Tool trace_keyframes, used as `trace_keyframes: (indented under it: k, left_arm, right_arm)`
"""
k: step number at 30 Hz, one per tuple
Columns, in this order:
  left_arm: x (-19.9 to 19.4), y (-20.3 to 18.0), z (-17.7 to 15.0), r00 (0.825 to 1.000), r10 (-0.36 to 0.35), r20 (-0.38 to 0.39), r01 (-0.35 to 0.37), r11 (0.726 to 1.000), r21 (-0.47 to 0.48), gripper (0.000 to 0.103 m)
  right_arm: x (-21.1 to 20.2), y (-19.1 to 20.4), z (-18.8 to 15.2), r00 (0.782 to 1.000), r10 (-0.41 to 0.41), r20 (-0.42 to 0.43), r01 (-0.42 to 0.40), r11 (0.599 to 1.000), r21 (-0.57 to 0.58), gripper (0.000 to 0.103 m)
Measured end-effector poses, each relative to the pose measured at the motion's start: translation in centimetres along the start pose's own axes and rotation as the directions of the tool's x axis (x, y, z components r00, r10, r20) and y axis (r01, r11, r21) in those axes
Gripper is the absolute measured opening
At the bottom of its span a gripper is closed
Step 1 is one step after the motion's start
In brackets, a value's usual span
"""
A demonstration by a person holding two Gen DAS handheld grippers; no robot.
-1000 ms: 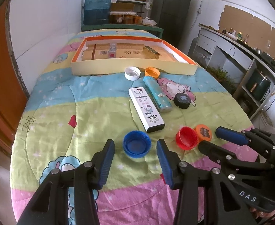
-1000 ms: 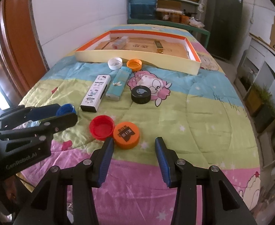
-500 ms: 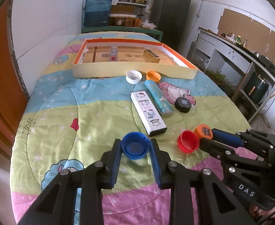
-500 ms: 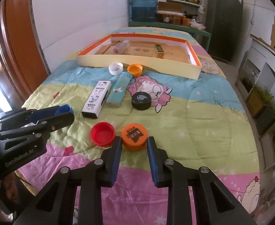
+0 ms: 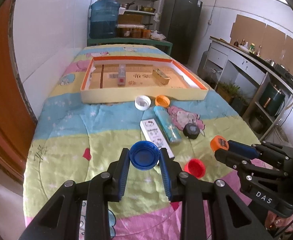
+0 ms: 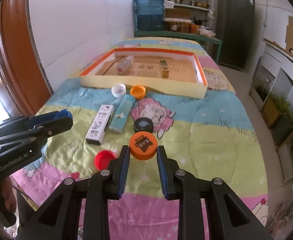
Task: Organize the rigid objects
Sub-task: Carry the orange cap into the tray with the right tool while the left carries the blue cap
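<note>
A blue cap (image 5: 144, 155) is squeezed by the left gripper (image 5: 144, 158). An orange cap (image 6: 143, 145) is pinched by the right gripper (image 6: 143, 153) — both are held above the blanket (image 6: 206, 132).

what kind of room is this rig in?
Looks like a home kitchen or utility room: a dark fridge, a big water jug beside shelves of pots, and a counter with a stove. The work surface is a quilt-covered table.
</note>
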State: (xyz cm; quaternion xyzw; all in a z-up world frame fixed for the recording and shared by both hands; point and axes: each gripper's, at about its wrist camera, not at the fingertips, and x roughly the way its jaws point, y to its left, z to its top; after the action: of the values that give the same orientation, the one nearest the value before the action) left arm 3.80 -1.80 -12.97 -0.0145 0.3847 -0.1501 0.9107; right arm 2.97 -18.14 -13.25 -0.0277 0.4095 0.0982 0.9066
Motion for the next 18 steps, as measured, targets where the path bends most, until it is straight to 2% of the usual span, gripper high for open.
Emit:
trace_keyframes:
  k: [18]
  left_arm:
    - [0.4, 0.1, 4.6, 0.999, 0.033, 0.044, -0.033, 0.999, -0.011, 0.031]
  right_arm:
    - [0.2, 0.2, 4.7, 0.997, 0.026, 0.07, -0.023, 0.999, -0.049, 0.028]
